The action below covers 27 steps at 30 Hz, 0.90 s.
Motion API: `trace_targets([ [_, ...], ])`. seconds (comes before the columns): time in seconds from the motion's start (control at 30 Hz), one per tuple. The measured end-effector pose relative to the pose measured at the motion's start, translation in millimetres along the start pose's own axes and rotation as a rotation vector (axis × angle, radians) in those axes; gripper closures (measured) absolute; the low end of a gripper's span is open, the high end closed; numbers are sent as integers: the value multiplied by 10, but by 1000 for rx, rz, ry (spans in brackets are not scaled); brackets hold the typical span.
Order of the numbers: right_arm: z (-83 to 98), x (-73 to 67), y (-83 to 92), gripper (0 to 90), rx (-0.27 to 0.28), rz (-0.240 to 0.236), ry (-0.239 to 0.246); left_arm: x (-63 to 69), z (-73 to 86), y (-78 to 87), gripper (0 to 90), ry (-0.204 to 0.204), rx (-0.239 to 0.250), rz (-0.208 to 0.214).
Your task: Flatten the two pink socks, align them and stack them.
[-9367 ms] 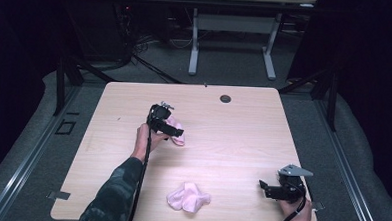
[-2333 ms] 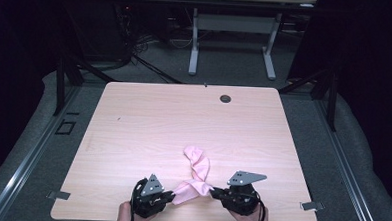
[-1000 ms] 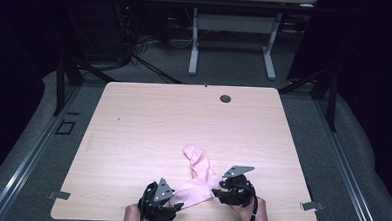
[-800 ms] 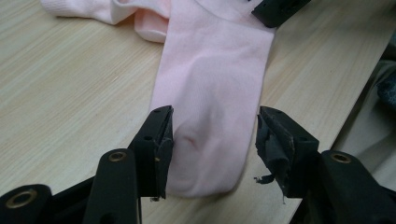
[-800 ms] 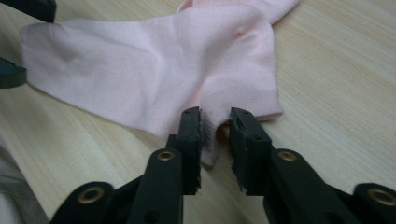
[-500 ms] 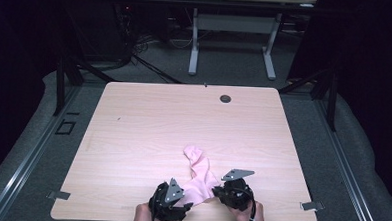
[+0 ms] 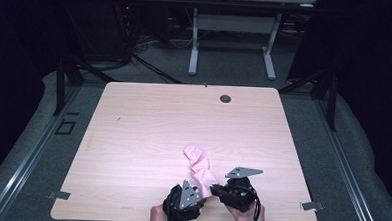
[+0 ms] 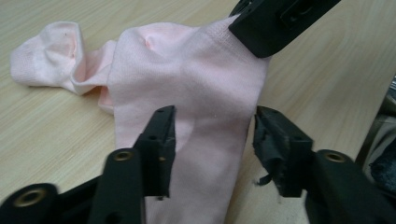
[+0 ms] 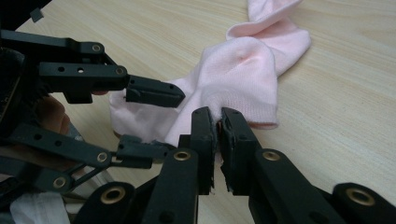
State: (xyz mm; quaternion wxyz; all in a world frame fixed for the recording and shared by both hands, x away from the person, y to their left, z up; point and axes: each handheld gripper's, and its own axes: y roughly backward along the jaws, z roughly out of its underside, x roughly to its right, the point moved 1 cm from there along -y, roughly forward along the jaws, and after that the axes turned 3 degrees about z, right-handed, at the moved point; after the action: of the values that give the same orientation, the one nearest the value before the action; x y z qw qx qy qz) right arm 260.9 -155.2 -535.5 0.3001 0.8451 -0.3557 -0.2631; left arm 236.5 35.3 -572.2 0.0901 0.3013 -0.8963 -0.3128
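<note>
While the pink sock point(image 7: 200, 166) lies crumpled on the near part of the wooden table point(image 7: 143, 123), a little right of centre, its near end rises off the surface between the two grippers at the near edge. From the right gripper view, the cuff end of the sock point(image 9: 243, 79) is pinched at its edge: the right gripper point(image 9: 219, 122) has its jaws pressed nearly together with a fold of fabric caught between the pads. The toe end trails away toward the far side, twisted and bunched.

In the left gripper view, the left gripper point(image 8: 212, 135) has its jaws partly apart and straddles the sock's point(image 8: 187, 93) loose layer; they have just been closing, but the pads do not yet press on the cloth, so it holds nothing so far.

Judging from this, the work is opening or straightening the cuff. The main risk is that the left jaws close on both layers together, or miss the thin edge and shut on air, since the fabric sags and shifts. The right grip bites only a small fold near the hem; a pull from the left could drag it free. Both hands sit at the table's near edge, so a dropped sock could slide off it.
</note>
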Motion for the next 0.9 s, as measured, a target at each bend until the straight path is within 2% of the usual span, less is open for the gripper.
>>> trace_targets([
  [0.07, 4, -2, -6, 833, 3, -6, 0, -12, -2, -3, 678, -2, 6, 11],
  [0.1, 6, -1, -9, 829, -4, -9, 6, -21, -6, -4, 765, -6, 6, 19],
  [0.17, 15, 1, -21, 811, 0, -3, 27, -55, -18, -11, 880, -3, 3, 38],
  [0.23, 32, -1, -30, 763, 7, 16, 50, -104, -41, -17, 886, 19, -10, 64],
  [0.33, 74, -14, -22, 663, 24, 55, 115, -185, -103, -5, 888, 52, -19, 96],
  [0.43, 154, -67, 5, 556, 50, 101, 211, -252, -181, 5, 888, 82, -32, 116],
  [0.47, 173, -88, 6, 524, 56, 107, 230, -269, -207, 5, 888, 85, -38, 120],
  [0.53, 218, -159, 4, 487, 63, 126, 293, -298, -253, 1, 888, 89, -49, 129],
  [0.6, 240, -243, -27, 460, 71, 171, 358, -312, -292, -5, 888, 101, -57, 142],
  [0.7, 225, -313, -95, 465, 80, 230, 413, -328, -339, 11, 888, 96, -58, 158],
  [0.77, 211, -306, -151, 496, 74, 257, 442, -338, -360, 30, 888, 96, -57, 168],
  [0.8, 213, -299, -177, 547, 77, 273, 453, -341, -368, 41, 887, 97, -54, 171],
  [0.9, 226, -303, -203, 692, 94, 280, 498, -362, -375, 78, 886, 85, -52, 181],
])
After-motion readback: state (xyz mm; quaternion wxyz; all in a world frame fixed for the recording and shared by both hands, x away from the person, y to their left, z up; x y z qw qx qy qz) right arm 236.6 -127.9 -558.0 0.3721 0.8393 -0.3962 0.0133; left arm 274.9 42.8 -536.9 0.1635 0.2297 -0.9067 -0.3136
